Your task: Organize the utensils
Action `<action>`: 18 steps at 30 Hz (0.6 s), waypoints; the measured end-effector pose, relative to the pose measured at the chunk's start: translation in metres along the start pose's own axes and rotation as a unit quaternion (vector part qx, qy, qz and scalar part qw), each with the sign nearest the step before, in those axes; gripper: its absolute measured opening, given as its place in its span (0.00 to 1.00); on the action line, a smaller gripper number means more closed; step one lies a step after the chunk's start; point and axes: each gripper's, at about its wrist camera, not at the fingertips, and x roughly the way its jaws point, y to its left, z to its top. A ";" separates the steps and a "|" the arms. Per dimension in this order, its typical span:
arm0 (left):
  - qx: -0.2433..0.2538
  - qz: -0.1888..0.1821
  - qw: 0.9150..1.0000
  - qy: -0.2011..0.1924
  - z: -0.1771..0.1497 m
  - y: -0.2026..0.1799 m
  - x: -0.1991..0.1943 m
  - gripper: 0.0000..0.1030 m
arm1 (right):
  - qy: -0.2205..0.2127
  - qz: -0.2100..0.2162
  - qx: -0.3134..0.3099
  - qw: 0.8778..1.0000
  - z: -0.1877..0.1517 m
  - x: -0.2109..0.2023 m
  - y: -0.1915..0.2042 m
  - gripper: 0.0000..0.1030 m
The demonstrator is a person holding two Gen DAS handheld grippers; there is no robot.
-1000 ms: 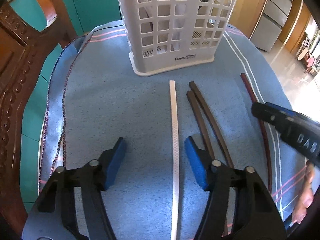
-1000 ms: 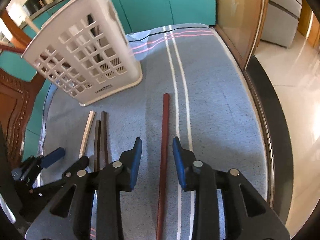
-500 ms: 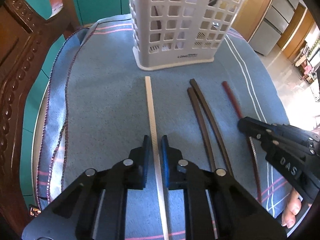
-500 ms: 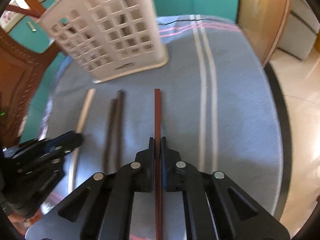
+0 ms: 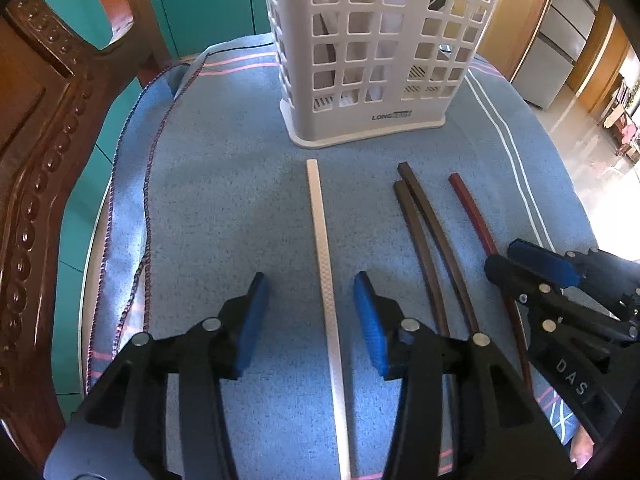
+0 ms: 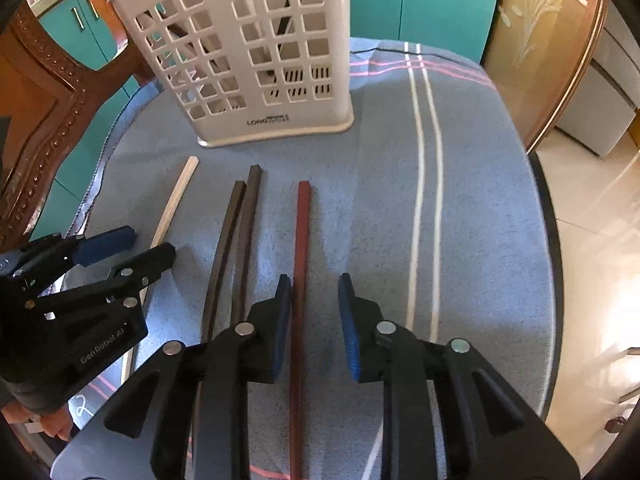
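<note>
The left tool [image 5: 307, 312] is spread wide around the white chopstick [image 5: 325, 264], touching nothing. The right tool [image 6: 314, 312] is spread around the red chopstick [image 6: 301, 240]. Two dark chopsticks [image 5: 424, 232] lie between them on the blue-clothed bench [image 5: 224, 184]. Beyond stands the white utensil basket [image 5: 376, 52].

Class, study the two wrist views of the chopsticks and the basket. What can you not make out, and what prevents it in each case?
- Contents of the white lattice plastic basket: both views, only dark and pale slivers show through its wall holes.
- Basket's rim: left view, cut off by the top edge.
- Near end of the white chopstick: left view, runs off the bottom edge.
- Near end of the dark red chopstick: right view, runs off the bottom edge.
</note>
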 end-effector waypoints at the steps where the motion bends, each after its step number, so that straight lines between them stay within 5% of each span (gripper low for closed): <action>1: 0.002 -0.004 1.000 -0.001 0.000 -0.001 0.000 0.37 | -0.002 -0.001 -0.004 1.000 0.000 0.001 0.001 0.16; 3: 0.008 -0.006 1.000 -0.002 0.002 -0.003 0.000 0.29 | -0.003 0.005 -0.001 1.000 0.000 0.002 0.001 0.07; 8: 0.021 -0.015 1.000 0.000 0.002 -0.010 0.000 0.10 | -0.016 0.007 0.026 1.000 0.004 0.002 -0.006 0.06; 18: 0.024 -0.021 0.999 0.005 -0.001 -0.014 -0.002 0.11 | -0.026 0.024 0.046 0.998 0.002 -0.008 -0.014 0.15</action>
